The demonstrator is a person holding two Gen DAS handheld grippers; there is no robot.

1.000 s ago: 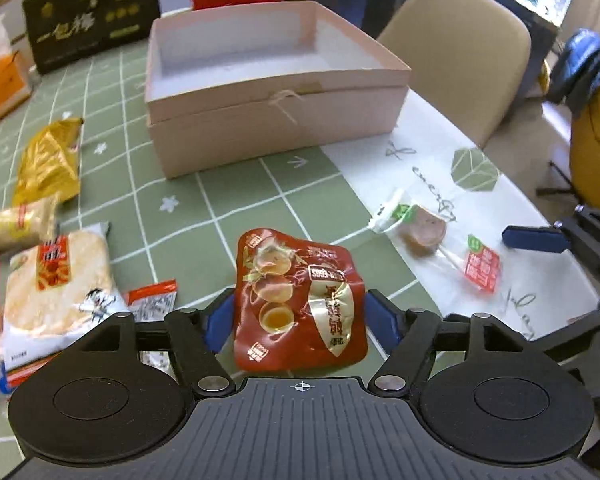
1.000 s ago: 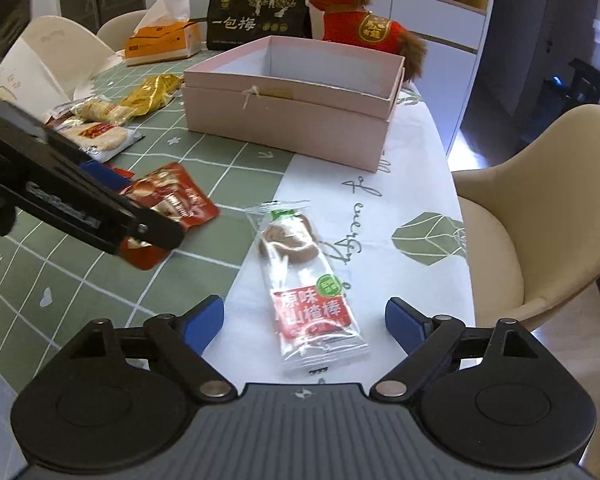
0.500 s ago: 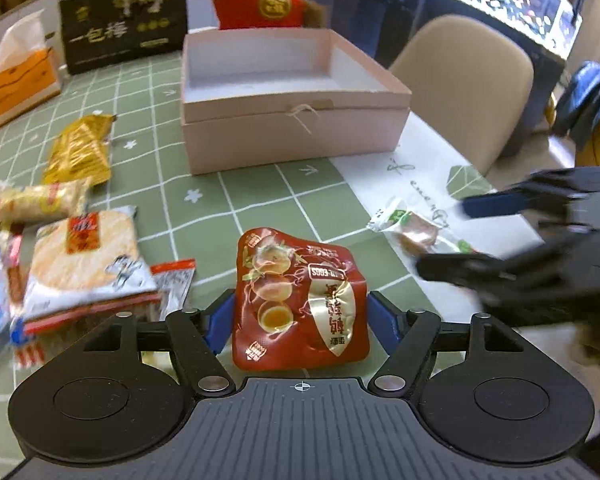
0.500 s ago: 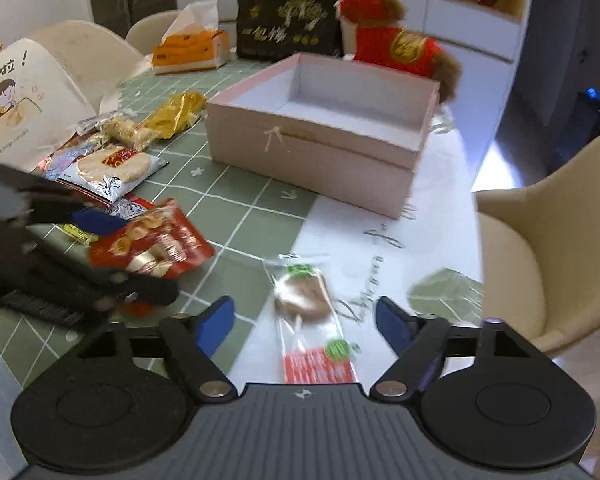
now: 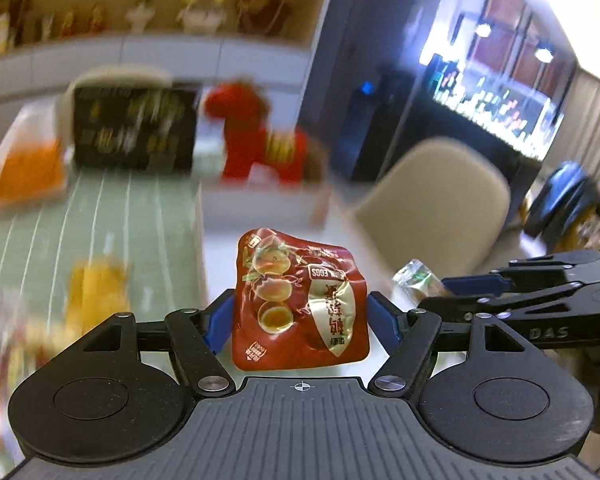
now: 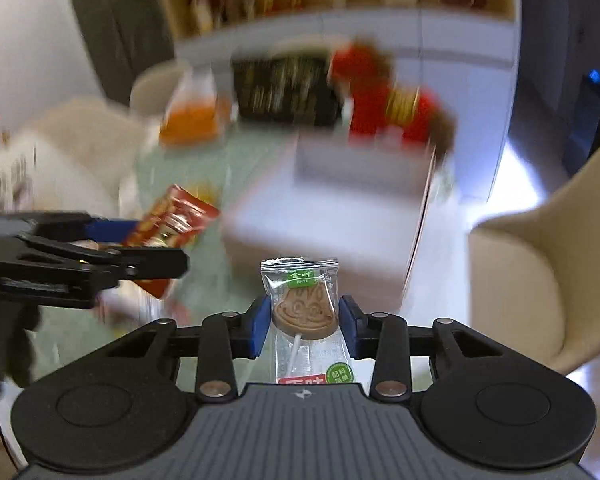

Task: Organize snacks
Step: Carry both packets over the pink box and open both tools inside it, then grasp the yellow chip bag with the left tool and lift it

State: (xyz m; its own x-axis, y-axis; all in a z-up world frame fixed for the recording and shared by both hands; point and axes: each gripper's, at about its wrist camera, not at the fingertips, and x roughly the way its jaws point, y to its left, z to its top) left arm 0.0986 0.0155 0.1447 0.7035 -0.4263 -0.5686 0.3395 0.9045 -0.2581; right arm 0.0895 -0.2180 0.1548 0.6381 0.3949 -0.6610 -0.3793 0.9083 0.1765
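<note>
A red egg-snack packet (image 5: 300,300) hangs above the table, and my left gripper (image 5: 300,322) is shut on it, blue pads pressing both sides. My right gripper (image 6: 304,326) has its jaws closing on a clear lollipop packet (image 6: 304,304); the pads press its sides and it is off the table. In the left wrist view the right gripper (image 5: 500,292) shows at the right with the lollipop packet (image 5: 416,280). In the right wrist view the left gripper (image 6: 140,248) comes in from the left with the red packet (image 6: 172,220). The open pink box (image 6: 332,200) lies blurred ahead of both.
Beyond the box (image 5: 260,208) stand a red plush toy (image 5: 256,148), a black gift box (image 5: 136,132) and an orange tissue box (image 5: 28,168). A yellow packet (image 5: 96,292) and other snacks lie at the left. A beige chair (image 5: 440,208) is at the right.
Both grippers have risen off the table. The right one closed on the lollipop packet and lifted it; the left one lifted the red packet. The views now look higher and are blurred.
</note>
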